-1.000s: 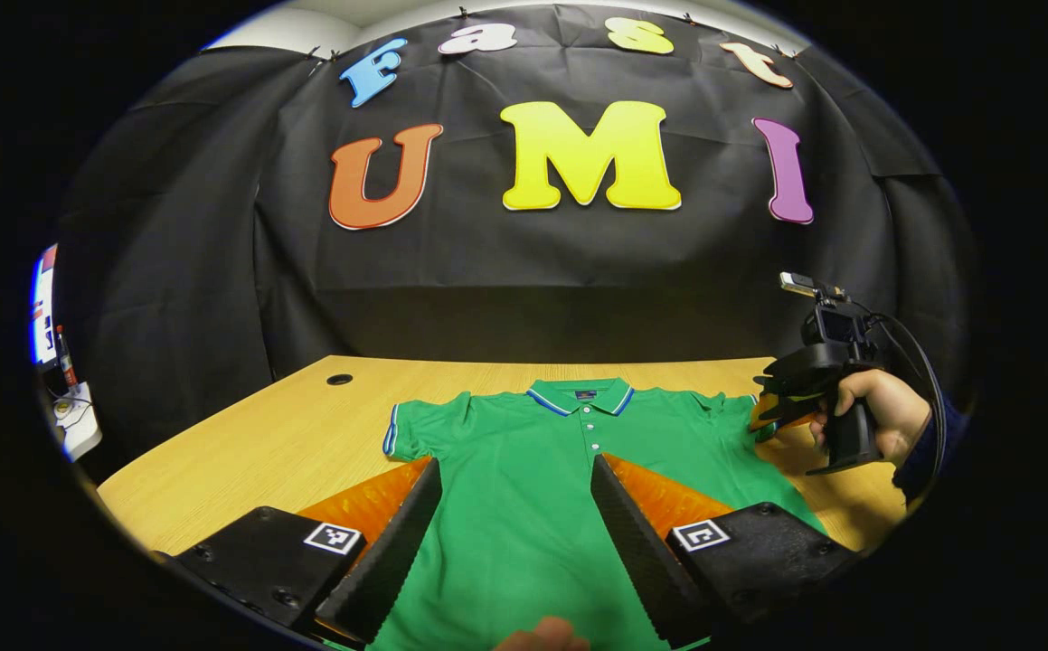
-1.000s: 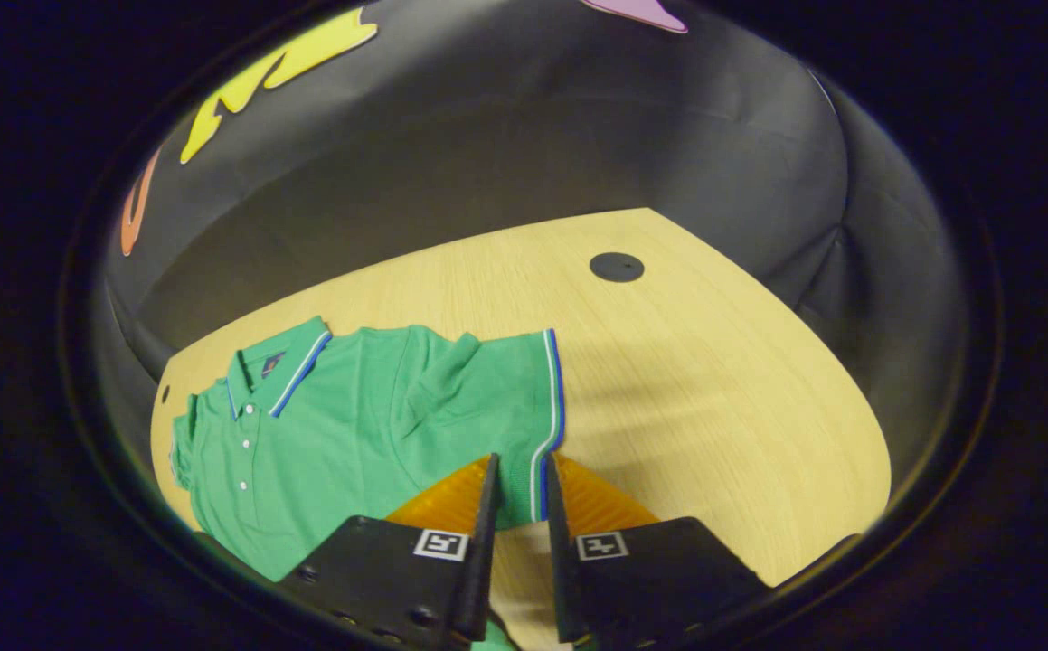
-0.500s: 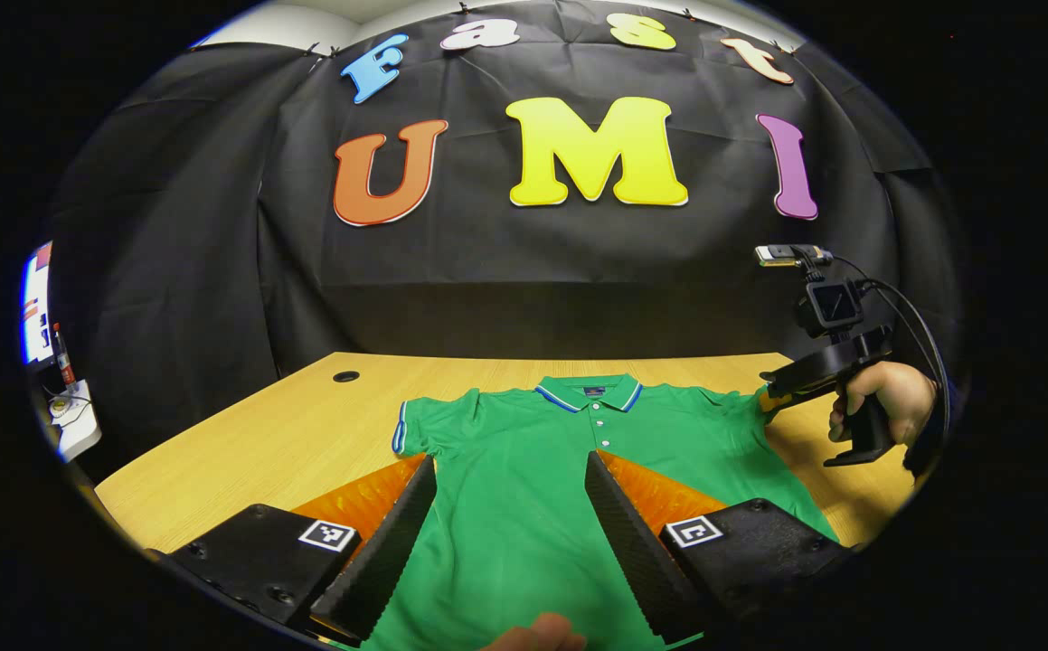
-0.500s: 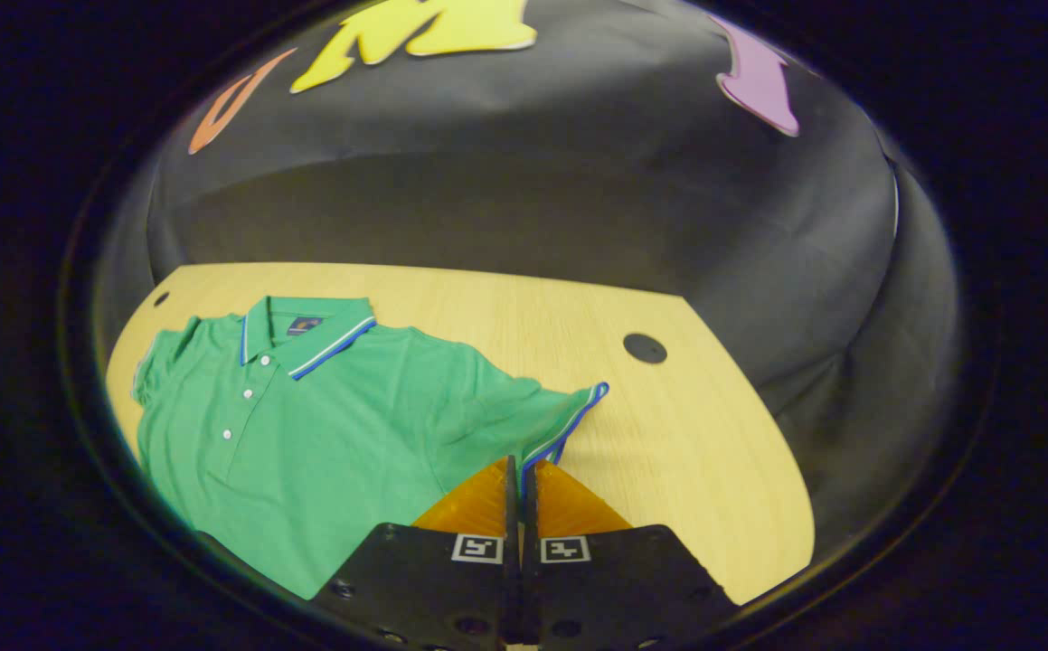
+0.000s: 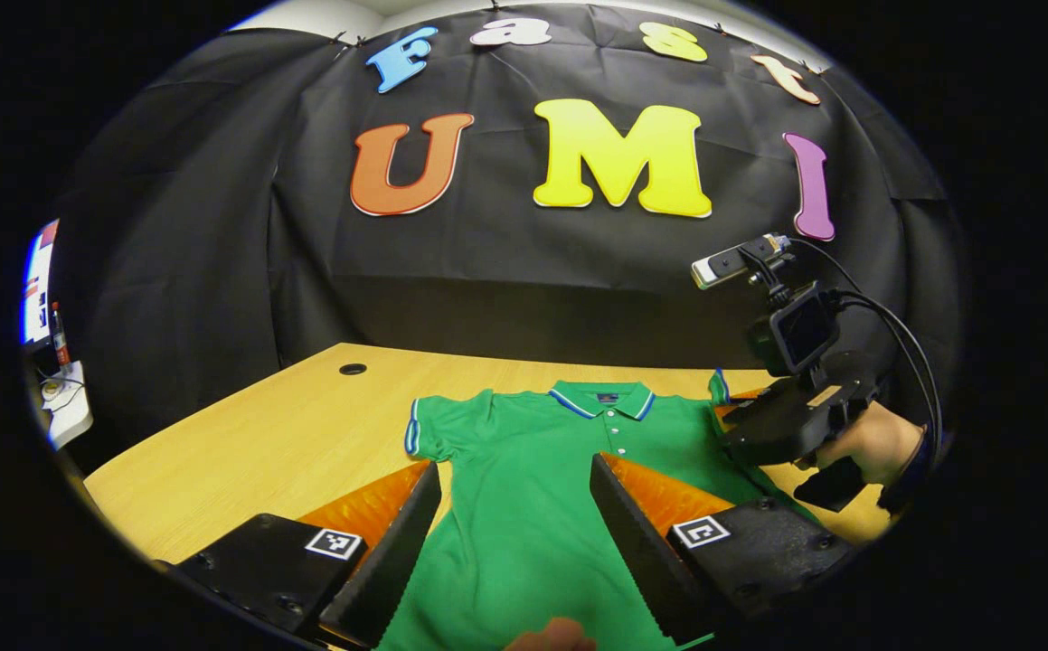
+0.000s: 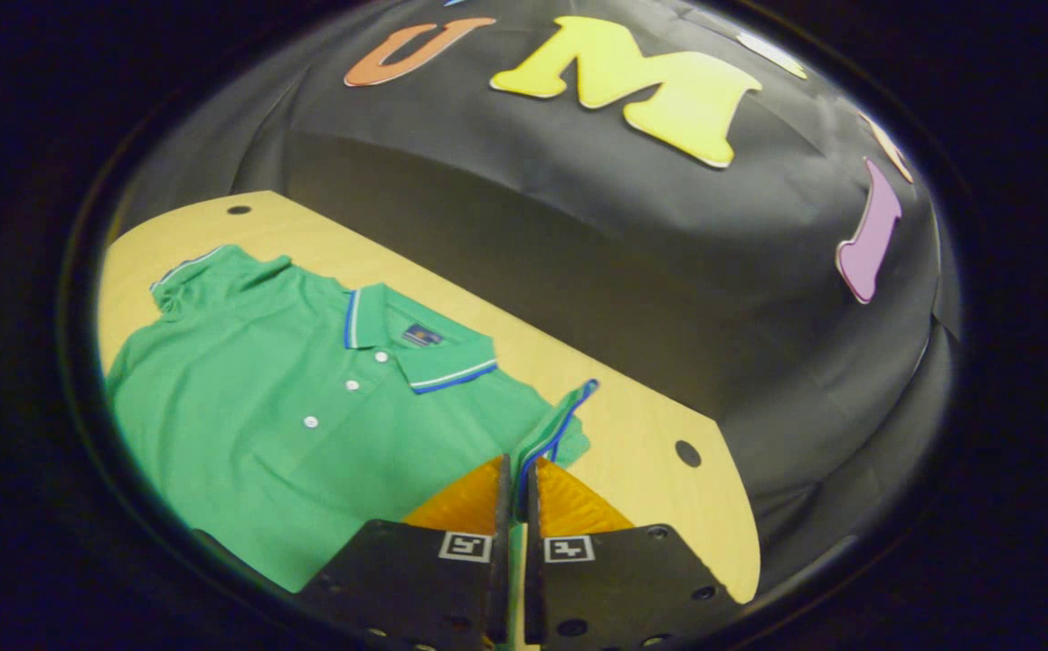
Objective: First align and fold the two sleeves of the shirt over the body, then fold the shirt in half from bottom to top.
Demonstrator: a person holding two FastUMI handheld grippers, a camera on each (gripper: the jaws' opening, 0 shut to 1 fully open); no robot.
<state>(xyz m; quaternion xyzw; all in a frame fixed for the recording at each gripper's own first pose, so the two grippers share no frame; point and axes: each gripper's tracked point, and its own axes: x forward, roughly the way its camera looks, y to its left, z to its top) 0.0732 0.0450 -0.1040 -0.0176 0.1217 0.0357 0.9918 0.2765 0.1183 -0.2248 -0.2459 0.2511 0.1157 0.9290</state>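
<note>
Green polo shirt lies flat on the wooden table, collar toward the wall. Right hand-held gripper is clamped on the shirt's right sleeve, cuff lifted. Left gripper view adds the hand holding it, while the left hand-held gripper hangs wide apart over the shirt's lower body.

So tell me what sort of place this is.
Most likely a recording booth set up for handheld data collection, not a home. A black cloth wall backs a plain wooden table with a cable hole, a green polo shirt lies spread out, and a hand-held right tool carries its own camera.
</note>
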